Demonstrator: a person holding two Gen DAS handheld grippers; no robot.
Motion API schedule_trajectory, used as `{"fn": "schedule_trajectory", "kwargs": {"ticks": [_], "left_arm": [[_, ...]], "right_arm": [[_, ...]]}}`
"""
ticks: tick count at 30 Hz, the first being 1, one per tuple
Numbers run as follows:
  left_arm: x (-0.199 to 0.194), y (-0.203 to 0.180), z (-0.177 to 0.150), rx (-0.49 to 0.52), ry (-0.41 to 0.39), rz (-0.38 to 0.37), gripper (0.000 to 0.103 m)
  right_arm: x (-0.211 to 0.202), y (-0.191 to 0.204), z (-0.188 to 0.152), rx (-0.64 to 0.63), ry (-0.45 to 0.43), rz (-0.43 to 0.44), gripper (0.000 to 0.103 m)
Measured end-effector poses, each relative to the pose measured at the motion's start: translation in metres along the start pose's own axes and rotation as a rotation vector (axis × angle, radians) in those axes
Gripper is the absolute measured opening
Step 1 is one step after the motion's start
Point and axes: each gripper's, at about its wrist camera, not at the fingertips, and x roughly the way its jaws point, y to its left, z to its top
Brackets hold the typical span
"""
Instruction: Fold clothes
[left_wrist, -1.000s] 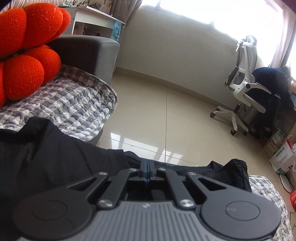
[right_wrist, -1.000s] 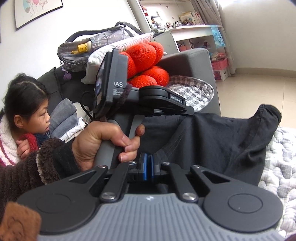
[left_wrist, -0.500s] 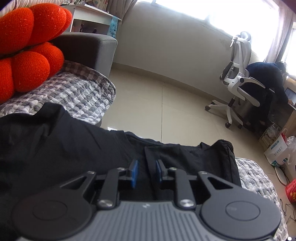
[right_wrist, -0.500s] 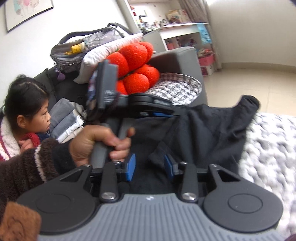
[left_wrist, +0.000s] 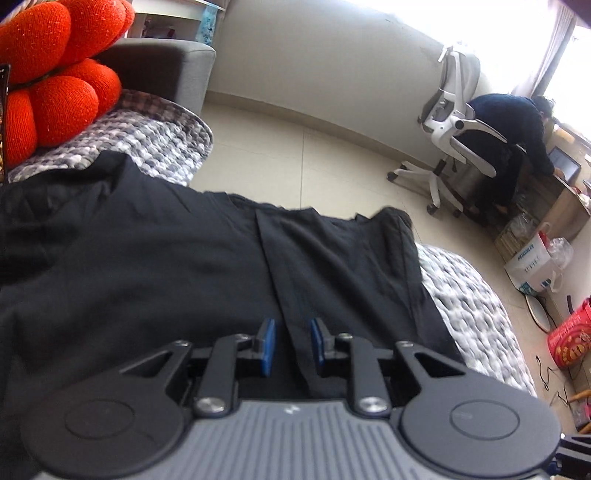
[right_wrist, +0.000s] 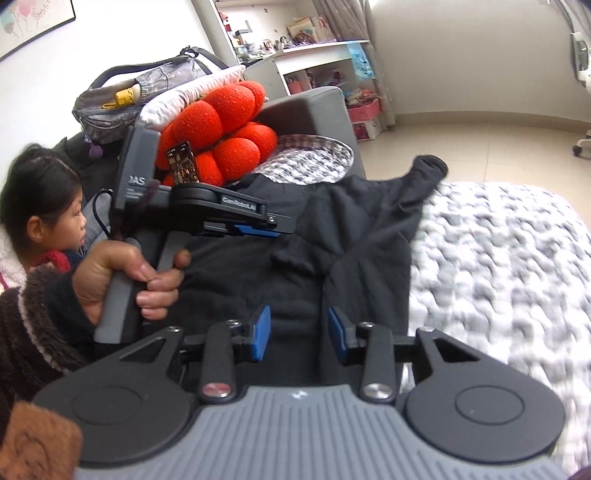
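Note:
A black garment (left_wrist: 166, 266) lies spread on a grey-and-white knitted blanket (left_wrist: 476, 306); it also shows in the right wrist view (right_wrist: 354, 236). My left gripper (left_wrist: 291, 345) is open just above the cloth, with a fold edge running between its blue pads. It also shows in the right wrist view (right_wrist: 255, 225), held in a hand above the garment's left part. My right gripper (right_wrist: 297, 336) is open over the garment's near edge, holding nothing.
Orange knitted cushions (left_wrist: 55, 74) sit on a grey sofa (left_wrist: 159, 70) at the left. A child (right_wrist: 44, 218) sits close by at the left. A white office chair (left_wrist: 454, 125) and a seated person (left_wrist: 517, 129) are across the tiled floor. Boxes and bags (left_wrist: 532, 258) stand at the right.
Both grippers were shut on the black garment and have opened, letting it go. The garment now lies flatter on the blanket, and both grippers have drawn back a little.

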Motion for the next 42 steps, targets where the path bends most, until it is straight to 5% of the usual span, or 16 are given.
{"fn": "schedule_trajectory", "kwargs": {"ticks": [19,34,42], "left_arm": [[-0.035,-0.032,-0.058,-0.102,0.093,-0.165,0.021],[-0.019,-0.076,-0.089,-0.135,0.188,-0.340,0.021],[-0.022,-0.082,-0.096,-0.144,0.173,-0.329,0.021]], "right_arm": [[-0.075,0.026,-0.085,0.058,0.008,-0.101,0.039],[-0.116,0.049,-0.131,0.037,-0.038,-0.196,0.038],[-0.133,0.053,-0.146,0.052,-0.053,-0.269,0.038]]}}
